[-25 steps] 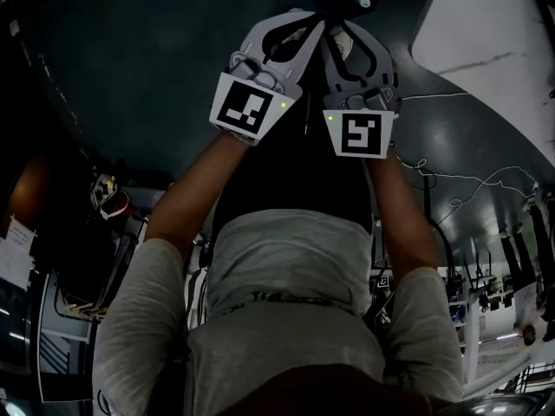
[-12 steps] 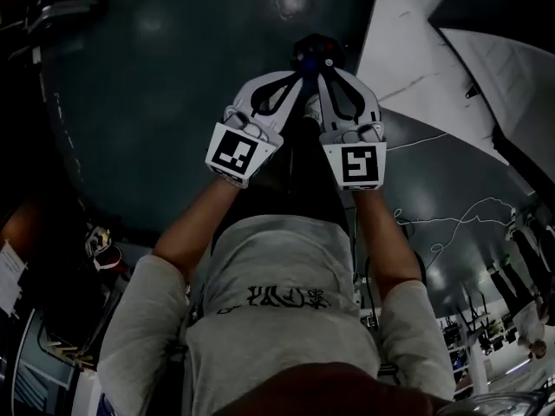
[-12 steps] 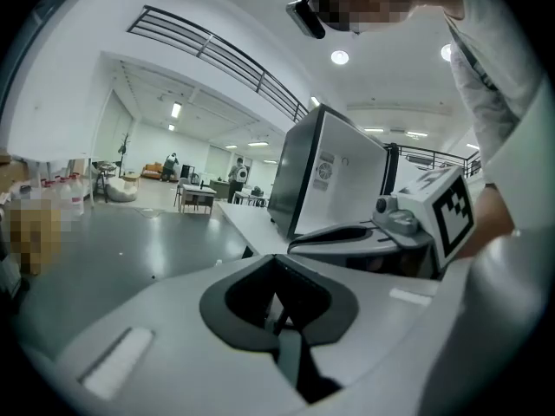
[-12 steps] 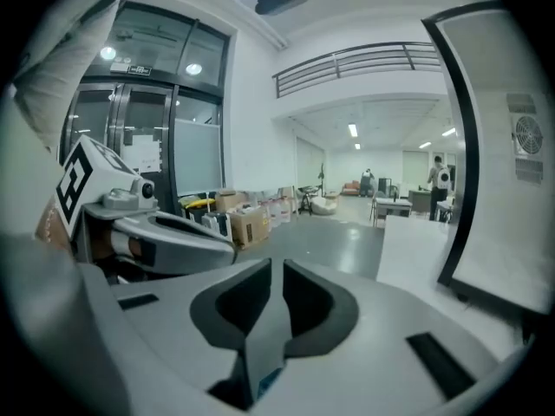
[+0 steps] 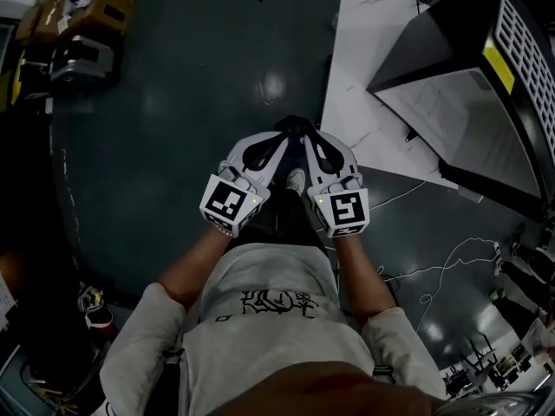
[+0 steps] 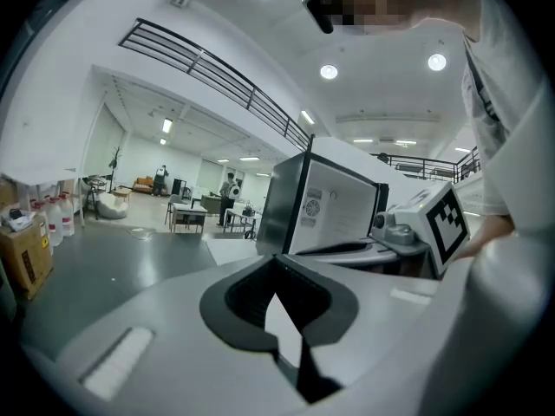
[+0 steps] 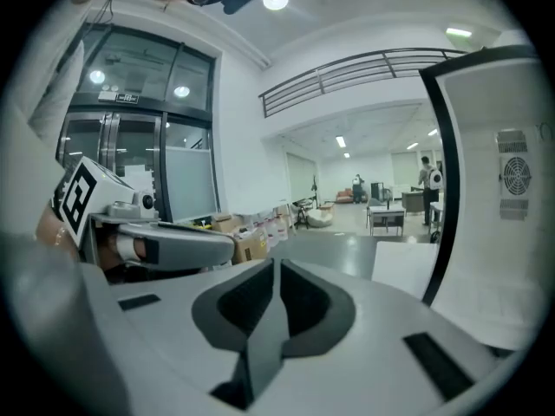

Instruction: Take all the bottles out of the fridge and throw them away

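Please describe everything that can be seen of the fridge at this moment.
The fridge is a box-shaped cabinet with a black top, black edges and a whitish side panel that carries small labels and a round fan grille. A white lattice and a yellow patch show at its far edge. It stands upright on a white, marble-like slab on the dark floor. Nothing else touches it. Whether its door is open, I cannot tell.

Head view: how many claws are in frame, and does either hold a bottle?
2. The left claw sits left of centre, shut and empty; the right claw beside it has just been closing on nothing. Neither is hidden.
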